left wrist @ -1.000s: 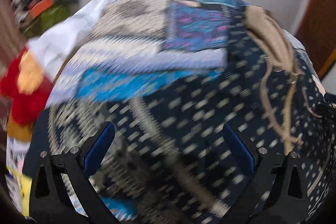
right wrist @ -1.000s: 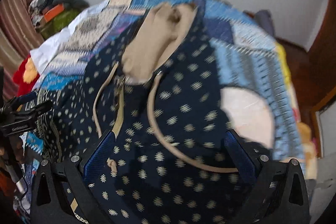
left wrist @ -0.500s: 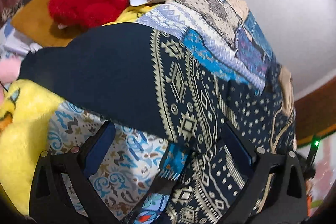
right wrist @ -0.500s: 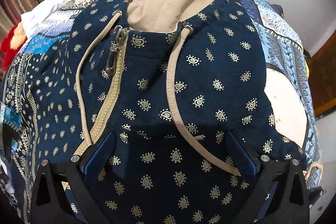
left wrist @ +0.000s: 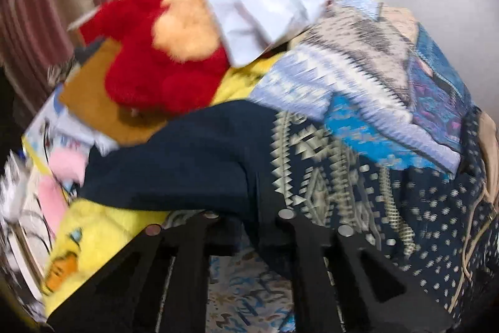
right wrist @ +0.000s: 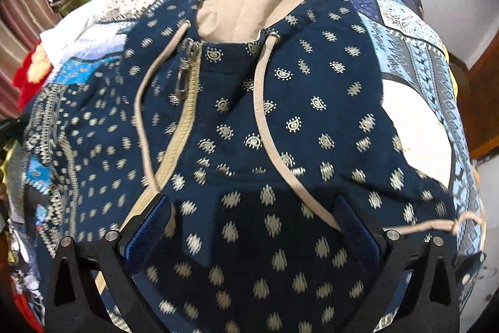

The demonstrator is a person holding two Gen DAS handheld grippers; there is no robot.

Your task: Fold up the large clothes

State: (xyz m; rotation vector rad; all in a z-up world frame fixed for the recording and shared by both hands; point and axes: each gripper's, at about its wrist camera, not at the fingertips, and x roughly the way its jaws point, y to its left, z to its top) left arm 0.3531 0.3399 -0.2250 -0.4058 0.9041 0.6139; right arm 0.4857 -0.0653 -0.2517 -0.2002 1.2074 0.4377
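the navy hooded jacket is spread flat on the patchwork bedspread, hood at the top of the frame, its long axis following the zipper down toward the right gripper. that gripper's jaws are held apart over the chest fabric. in the left view, the left gripper is seen pressed together on the dark sleeve cuff, the jacket's body extending toward the right edge.
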